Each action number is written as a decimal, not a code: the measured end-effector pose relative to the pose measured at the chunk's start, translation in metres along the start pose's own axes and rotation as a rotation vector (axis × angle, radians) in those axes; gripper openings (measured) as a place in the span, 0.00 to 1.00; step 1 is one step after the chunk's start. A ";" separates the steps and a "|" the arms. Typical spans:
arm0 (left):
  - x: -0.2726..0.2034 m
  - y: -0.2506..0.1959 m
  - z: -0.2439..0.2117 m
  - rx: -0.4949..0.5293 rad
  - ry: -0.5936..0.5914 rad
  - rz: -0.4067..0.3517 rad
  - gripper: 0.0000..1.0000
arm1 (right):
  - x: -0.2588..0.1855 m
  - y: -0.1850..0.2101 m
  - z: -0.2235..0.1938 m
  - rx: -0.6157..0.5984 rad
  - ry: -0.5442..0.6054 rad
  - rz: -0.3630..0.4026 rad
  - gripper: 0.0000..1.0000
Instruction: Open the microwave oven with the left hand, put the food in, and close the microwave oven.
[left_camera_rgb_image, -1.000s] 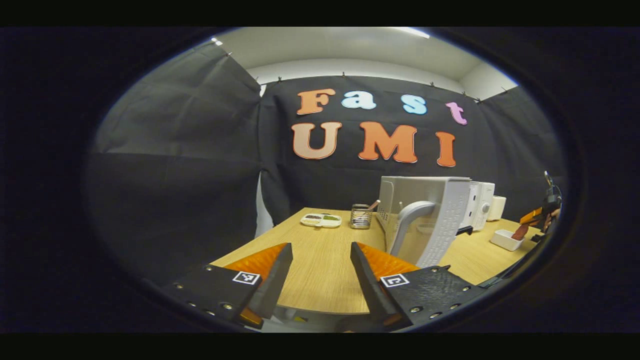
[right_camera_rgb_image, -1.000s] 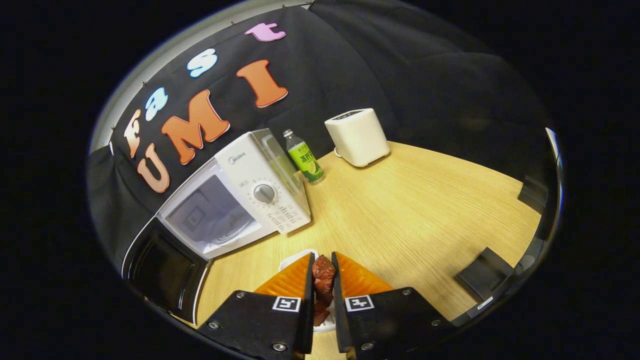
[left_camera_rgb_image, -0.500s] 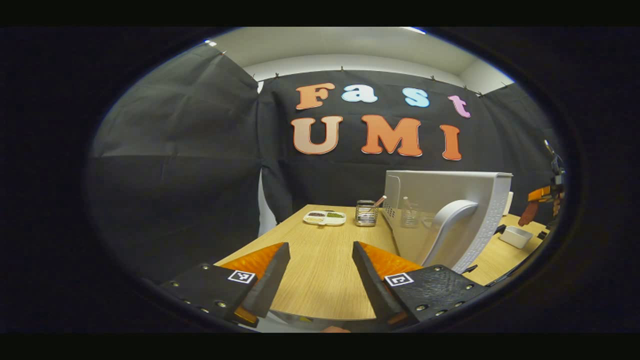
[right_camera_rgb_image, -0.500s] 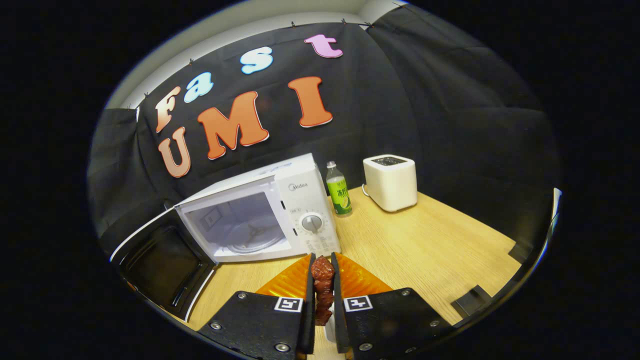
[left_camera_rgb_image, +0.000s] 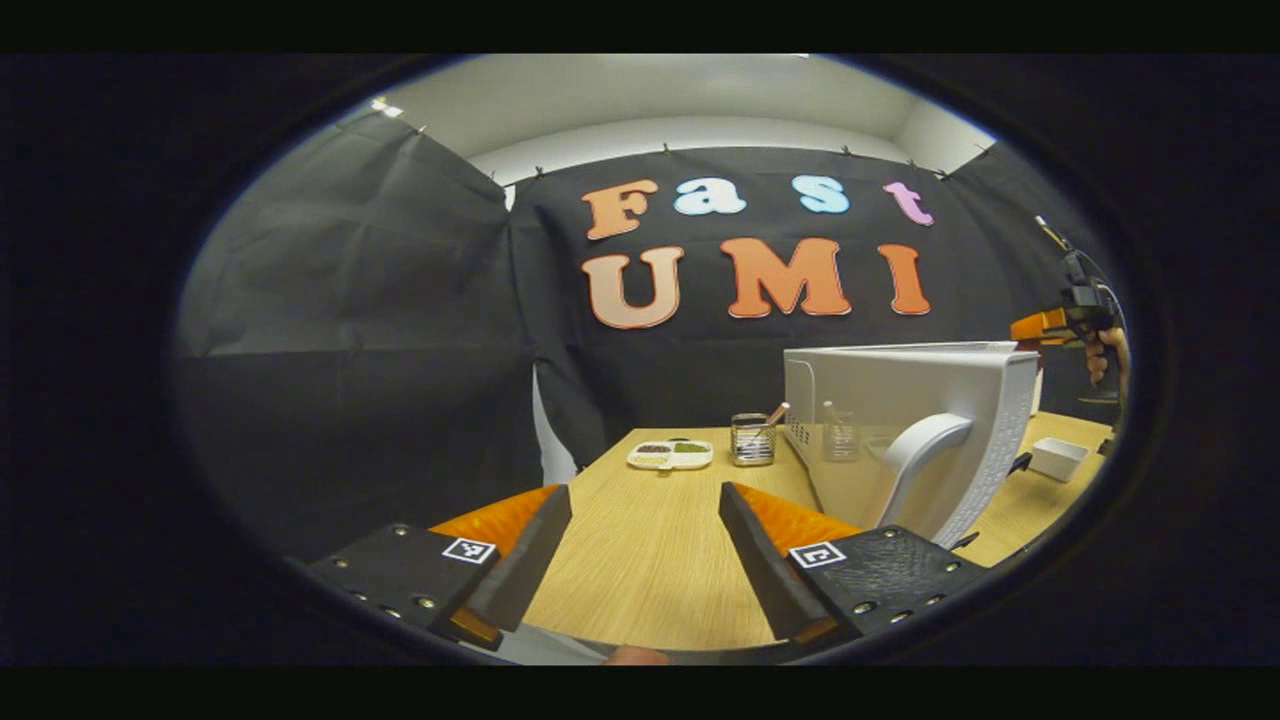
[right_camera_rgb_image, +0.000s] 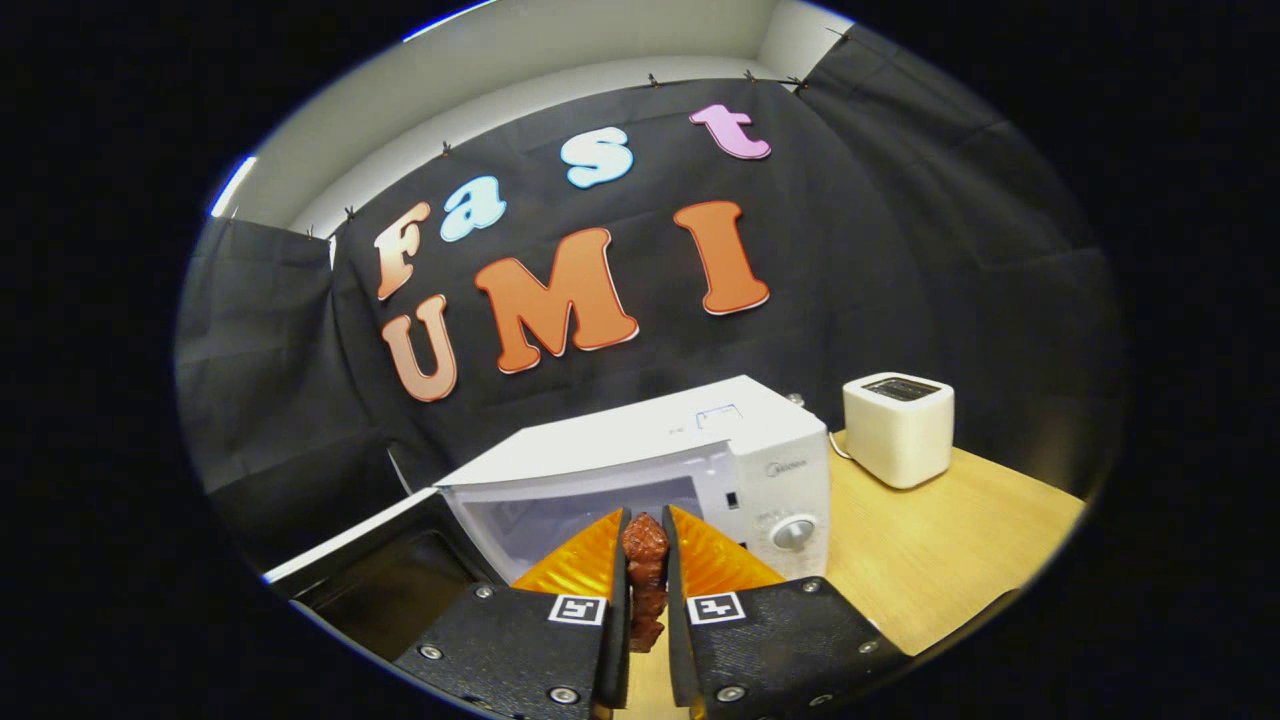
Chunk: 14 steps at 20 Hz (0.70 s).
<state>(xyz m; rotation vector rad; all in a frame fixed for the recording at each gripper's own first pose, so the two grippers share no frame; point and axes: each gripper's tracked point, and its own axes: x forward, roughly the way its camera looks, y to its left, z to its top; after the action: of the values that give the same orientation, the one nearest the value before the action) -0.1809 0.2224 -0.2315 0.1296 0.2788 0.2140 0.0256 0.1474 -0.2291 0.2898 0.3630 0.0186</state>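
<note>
While the left gripper (left_camera_rgb_image: 645, 545) hangs with jaws spread over the counter (left_camera_rgb_image: 650, 560), the right gripper (right_camera_rgb_image: 641, 600) pinches what looks like meat (right_camera_rgb_image: 645, 575) before the open microwave oven (right_camera_rgb_image: 680, 470).

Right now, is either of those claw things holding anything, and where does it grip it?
The right gripper pinches a piece of meat by its flat sides, top poking out. The left gripper is open, holding nothing.
</note>
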 end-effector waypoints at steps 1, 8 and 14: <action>0.000 0.001 -0.002 0.000 0.005 0.002 0.90 | 0.007 0.007 0.003 0.011 -0.027 0.000 0.16; 0.003 0.015 -0.017 -0.002 0.036 0.045 0.90 | 0.053 0.032 -0.014 0.177 -0.111 -0.022 0.16; 0.006 0.035 -0.032 -0.023 0.054 0.083 0.90 | 0.082 0.017 -0.055 0.310 -0.116 -0.131 0.16</action>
<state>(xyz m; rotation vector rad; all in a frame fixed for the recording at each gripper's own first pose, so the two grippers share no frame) -0.1911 0.2612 -0.2583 0.1131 0.3249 0.3034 0.0834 0.1848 -0.3016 0.5701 0.2685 -0.1834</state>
